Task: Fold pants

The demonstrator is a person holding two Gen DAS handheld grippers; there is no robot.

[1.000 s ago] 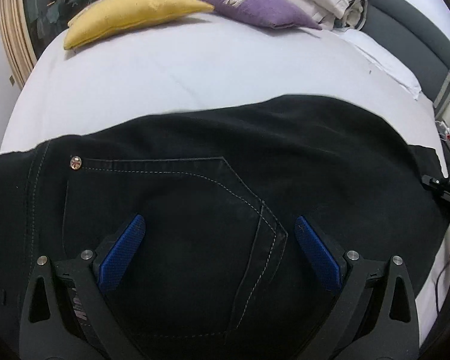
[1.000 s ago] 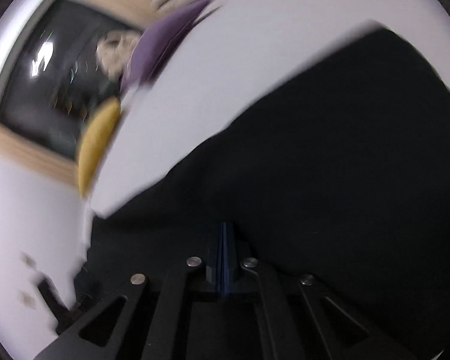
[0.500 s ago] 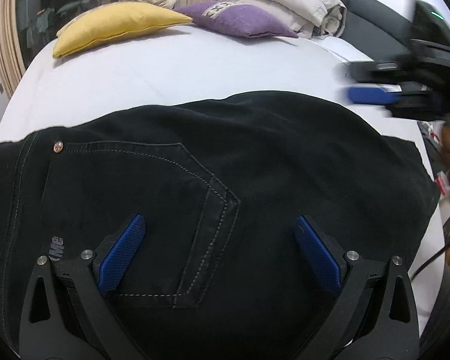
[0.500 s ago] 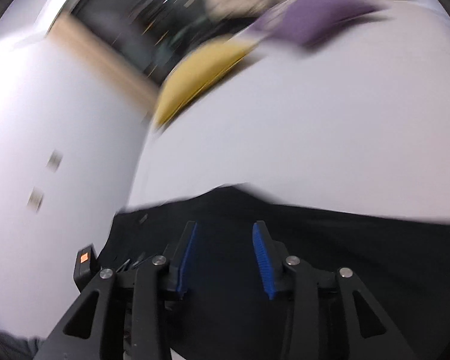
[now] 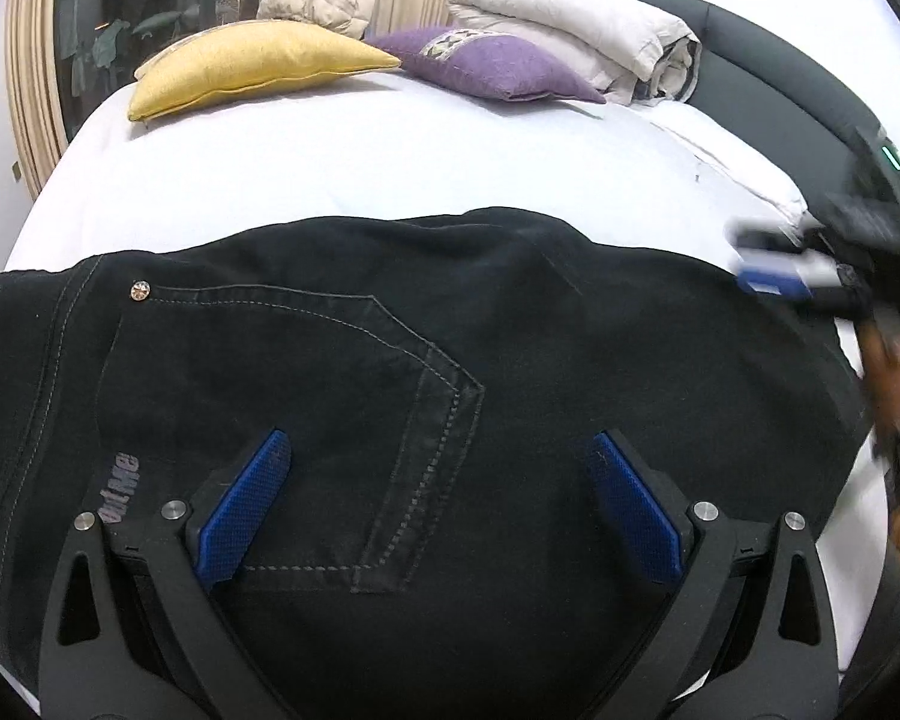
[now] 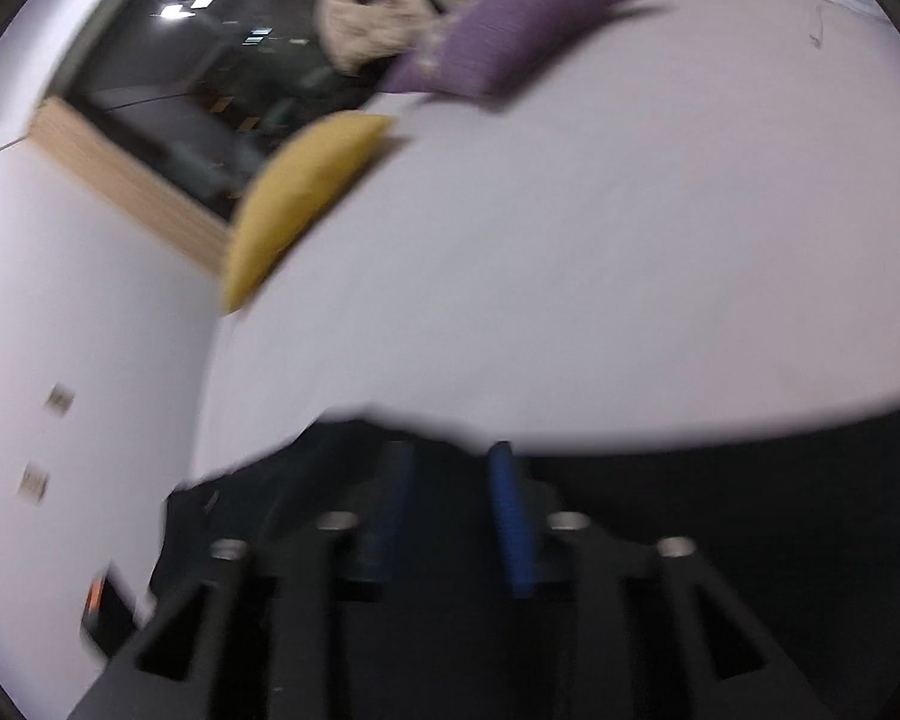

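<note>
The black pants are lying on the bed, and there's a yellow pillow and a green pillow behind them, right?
Not quite: the second pillow is purple, not green, as the left wrist view shows. The black pants do lie on the bed, with the yellow pillow behind.

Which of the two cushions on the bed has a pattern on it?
The purple cushion: it bears a pale patterned patch on top. The yellow cushion beside it is plain.
</note>
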